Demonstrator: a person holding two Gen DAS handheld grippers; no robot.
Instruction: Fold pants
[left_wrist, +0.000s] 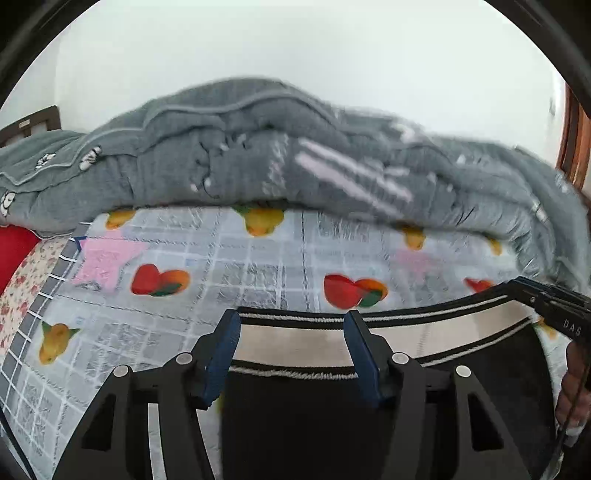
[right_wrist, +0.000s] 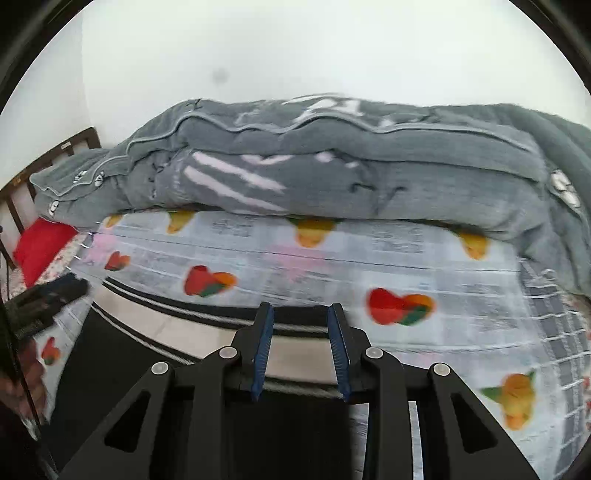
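- Black pants (left_wrist: 314, 424) are laid on the fruit-print bedsheet (left_wrist: 221, 266), on the near side of the grey quilt (left_wrist: 258, 155) heaped along the wall.
- The striped waistband (left_wrist: 295, 343), a beige strip between white-flecked black edges, is on the side of the pants facing the quilt and appears stretched flat.
- Left gripper (left_wrist: 291, 350): fingers spread wide, blue pads (left_wrist: 221, 354) on either side of a stretch of waistband; no pinch is seen.
- Right gripper (right_wrist: 301, 350): fingers also spread, pads (right_wrist: 264, 350) over the other end of the waistband; whether the cloth is touched cannot be told.
- In the right wrist view the left gripper is seen far to the left of the waistband, blurred.
- Step judged: start of a fold, both grippers lined up at the waistband, nothing gripped yet.
- Next move is judged to call for both jaw pairs being closed on the waistband edge, one at each end, then the edge being lifted and carried evenly so the cloth is not skewed.
- A red pillow (right_wrist: 40, 240) is seen at the far left of the quilt, clear of the work.
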